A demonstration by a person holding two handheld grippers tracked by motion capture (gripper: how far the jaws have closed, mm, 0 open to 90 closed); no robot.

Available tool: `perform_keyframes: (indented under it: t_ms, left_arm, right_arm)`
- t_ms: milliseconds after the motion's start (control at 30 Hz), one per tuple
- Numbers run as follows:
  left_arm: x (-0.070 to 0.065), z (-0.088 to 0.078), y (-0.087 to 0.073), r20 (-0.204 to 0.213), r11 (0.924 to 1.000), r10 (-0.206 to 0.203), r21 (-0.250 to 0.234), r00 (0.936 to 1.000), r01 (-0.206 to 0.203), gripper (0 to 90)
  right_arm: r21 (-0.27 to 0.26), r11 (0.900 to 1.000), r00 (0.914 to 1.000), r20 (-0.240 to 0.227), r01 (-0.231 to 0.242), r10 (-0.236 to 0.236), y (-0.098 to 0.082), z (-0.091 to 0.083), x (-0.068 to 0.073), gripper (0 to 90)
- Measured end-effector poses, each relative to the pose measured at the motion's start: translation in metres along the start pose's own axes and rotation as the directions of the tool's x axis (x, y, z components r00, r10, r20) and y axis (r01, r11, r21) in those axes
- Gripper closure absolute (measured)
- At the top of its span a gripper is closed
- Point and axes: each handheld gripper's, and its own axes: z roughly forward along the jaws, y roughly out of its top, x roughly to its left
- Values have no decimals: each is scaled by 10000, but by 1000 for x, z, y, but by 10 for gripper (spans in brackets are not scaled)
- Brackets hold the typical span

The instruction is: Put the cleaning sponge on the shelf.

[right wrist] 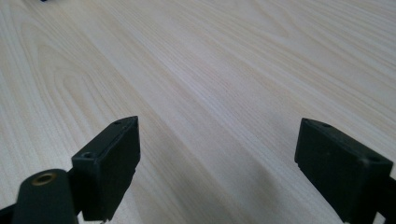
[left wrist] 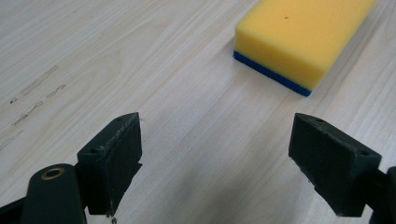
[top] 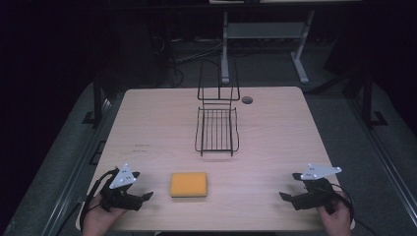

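A yellow sponge (top: pixel 188 184) with a blue underside lies flat near the table's front edge, between the two hands. A black wire rack (top: pixel 217 129) stands at the middle of the table, its upright back toward the far edge. My left gripper (top: pixel 146 197) rests at the front left, open, jaws pointing right toward the sponge and a short gap away. In the left gripper view the sponge (left wrist: pixel 299 37) lies ahead and to the right of the open jaws (left wrist: pixel 215 151). My right gripper (top: pixel 284 196) sits at the front right, open over bare wood (right wrist: pixel 217 158).
The light wooden table (top: pixel 162 128) has a round cable hole (top: pixel 247 100) near its far edge. Faint scuff marks (top: pixel 140 146) show left of the rack. A desk frame and cables stand on the dark floor beyond the table.
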Motion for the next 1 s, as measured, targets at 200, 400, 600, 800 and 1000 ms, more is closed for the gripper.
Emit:
perform_keyframes:
  t_ms: [200, 400, 600, 800, 1000]
  left_arm:
    - [-3, 0, 1, 97, 9999, 114, -44, 9999, -113, 168]
    - [-4, 2, 1, 240, 9997, 215, -87, 9995, -213, 168]
    - [-6, 3, 2, 487, 9995, 304, -131, 9984, -297, 168]
    - [-13, 8, 10, 775, 9978, 647, -203, 9949, -633, 168]
    - [-22, 13, 21, 1039, 9926, 1214, -92, 9872, -1211, 168]
  right_arm:
    - [50, 10000, 10000, -47, 7, -6, 0, 2, 2, 139]
    - [81, 9998, 9998, -138, 176, -175, 1, 3, 4, 139]
    - [52, 9994, 9992, -213, 341, -340, 3, 4, 8, 139]
    - [-2, 9996, 9992, -261, 299, -299, 3, 4, 6, 139]
    - [-62, 9997, 9993, -258, 255, -256, 2, 1, 6, 138]
